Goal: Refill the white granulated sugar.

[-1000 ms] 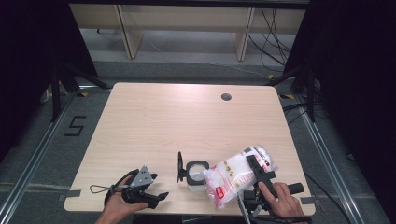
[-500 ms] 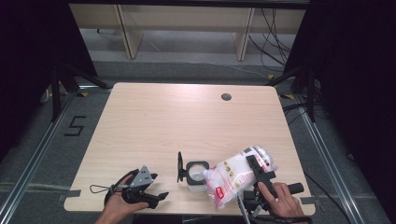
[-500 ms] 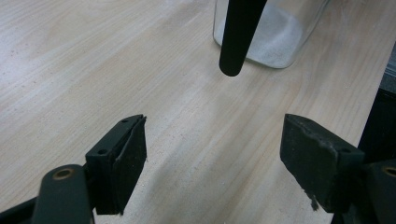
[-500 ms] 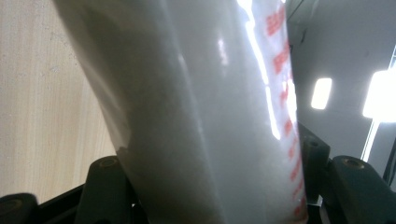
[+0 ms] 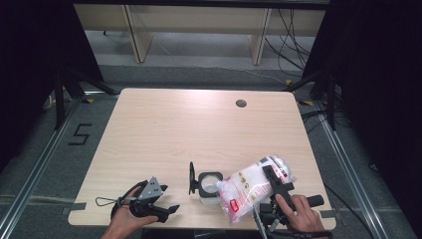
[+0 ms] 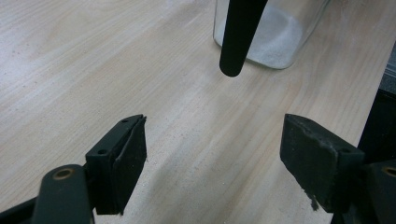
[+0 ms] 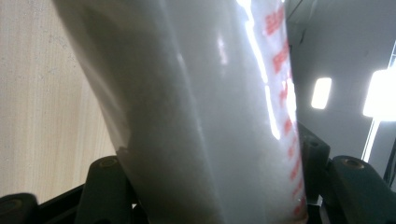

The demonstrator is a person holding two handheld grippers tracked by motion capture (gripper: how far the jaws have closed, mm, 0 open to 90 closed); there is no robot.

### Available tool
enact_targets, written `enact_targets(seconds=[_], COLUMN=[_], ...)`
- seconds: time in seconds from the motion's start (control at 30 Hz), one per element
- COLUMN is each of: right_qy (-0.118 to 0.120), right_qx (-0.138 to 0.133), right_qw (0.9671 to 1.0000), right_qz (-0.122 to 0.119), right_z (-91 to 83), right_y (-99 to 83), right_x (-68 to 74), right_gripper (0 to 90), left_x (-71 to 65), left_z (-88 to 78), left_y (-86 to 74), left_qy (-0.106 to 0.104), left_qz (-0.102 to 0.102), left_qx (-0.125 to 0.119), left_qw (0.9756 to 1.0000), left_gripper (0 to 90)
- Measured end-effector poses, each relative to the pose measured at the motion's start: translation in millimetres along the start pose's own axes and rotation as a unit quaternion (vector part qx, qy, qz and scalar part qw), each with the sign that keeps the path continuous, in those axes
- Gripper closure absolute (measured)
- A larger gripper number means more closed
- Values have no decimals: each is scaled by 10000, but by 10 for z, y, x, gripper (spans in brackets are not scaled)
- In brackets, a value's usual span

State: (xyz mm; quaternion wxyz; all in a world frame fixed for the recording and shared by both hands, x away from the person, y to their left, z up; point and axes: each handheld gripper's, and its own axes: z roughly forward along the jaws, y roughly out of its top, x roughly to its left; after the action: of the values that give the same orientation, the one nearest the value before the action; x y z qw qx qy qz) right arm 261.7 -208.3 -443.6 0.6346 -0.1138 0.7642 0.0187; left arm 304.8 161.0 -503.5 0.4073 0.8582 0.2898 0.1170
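L gripper [image 5: 166,209] sits on the table [image 5: 164,134] left of the jar [image 5: 209,185], jaws apart w/ nothing between, aimed at it. Jar is near the front edge, lid [image 5: 191,178] hinged open on its left side, white grains in the bottom. R gripper [image 5: 271,179] is right of jar, clamped on the bag [image 5: 251,191]. Bag's long axis tilts down-left, low end touching or just over the jar mouth, can't tell which. R hand nearer; pour likely turns on that alignment.

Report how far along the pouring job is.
Done: the jar stands open, lid hinged aside, some white powder already inside. In hand: the right gripper clamps the bag, tilted toward the jar. Left: finish pouring and close the lid; the left gripper waits open.
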Motion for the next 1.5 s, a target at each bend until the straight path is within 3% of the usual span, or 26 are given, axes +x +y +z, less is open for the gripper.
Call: enact_targets(seconds=[0.03,0.07,0.13,0.17,0.23,0.3,0.37,0.4,0.47,0.5,0.77,0.8,0.83,0.93,0.97,1.0,1.03,1.07,1.13,1.2,1.23,1.33,1.43,1.5], right_qy=[0,16,23,-45,-4,34,-55,-10,-30,-85,-75,-54,-89,-126,22,-23,-23,-52,-107,-118,-72,-119,-24,7], right_qx=[0,14,-18,-55,5,13,-62,55,38,-44,-6,-1,-75,-22,124,30,30,18,-10,-87,-16,-16,62,109], right_qw=[10000,9998,9998,10000,10000,9998,9997,10000,9997,10000,10000,10000,9996,9999,9996,9996,9996,10000,9999,9993,9999,9999,9995,9998], right_qz=[0,-214,-192,33,-1,-202,-209,-18,-241,-21,-24,-68,-261,-67,-253,-296,-296,-43,-55,-331,-67,-81,-305,-172], right_z=[0,-10,-4,6,-2,-9,4,-9,-15,6,5,0,6,7,-17,-5,-5,3,7,12,5,6,-15,-17], right_y=[0,9,5,-6,-2,4,0,0,5,-9,-10,-6,-2,-5,10,6,6,-5,-6,-1,-11,-8,10,9], right_x=[0,-35,-33,2,-6,-49,-41,-11,-42,-7,0,-9,-37,-4,-29,-33,-33,-3,-2,-33,2,-2,-46,-25], right_gripper=[413,413,413,413,413,413,413,413,413,413,413,413,413,413,414,413,413,413,413,413,413,413,413,413], left_x=[0,-1,4,1,2,5,2,3,4,3,3,-1,2,3,5,2,2,-1,3,6,0,1,1,-2], left_z=[0,-4,6,-1,-6,2,0,5,-3,-1,1,-6,-5,6,-5,-3,-3,-2,0,-6,6,-5,-2,-5], left_y=[0,3,-1,0,3,2,1,0,4,2,1,4,4,-2,4,2,2,-1,0,4,-3,3,-1,1], left_qy=[0,-4,-31,2,11,-14,1,-25,10,7,-13,-1,0,-24,17,8,8,5,-5,23,-31,-1,-1,-20], left_qz=[0,1,-2,1,20,19,14,-2,23,19,5,2,17,-3,32,17,17,-1,3,43,-4,0,3,-12], left_qx=[0,-13,-40,1,-6,-8,3,-34,-1,9,-19,-15,-14,-39,10,6,6,3,-18,11,-41,-9,2,-22], left_qw=[10000,10000,10000,10000,10000,10000,10000,10000,10000,10000,10000,10000,10000,10000,10000,10000,10000,10000,10000,10000,10000,10000,10000,10000], left_gripper=[224,224,224,224,224,224,224,224,224,225,224,224,224,224,224,224,224,224,224,224,224,224,224,224])
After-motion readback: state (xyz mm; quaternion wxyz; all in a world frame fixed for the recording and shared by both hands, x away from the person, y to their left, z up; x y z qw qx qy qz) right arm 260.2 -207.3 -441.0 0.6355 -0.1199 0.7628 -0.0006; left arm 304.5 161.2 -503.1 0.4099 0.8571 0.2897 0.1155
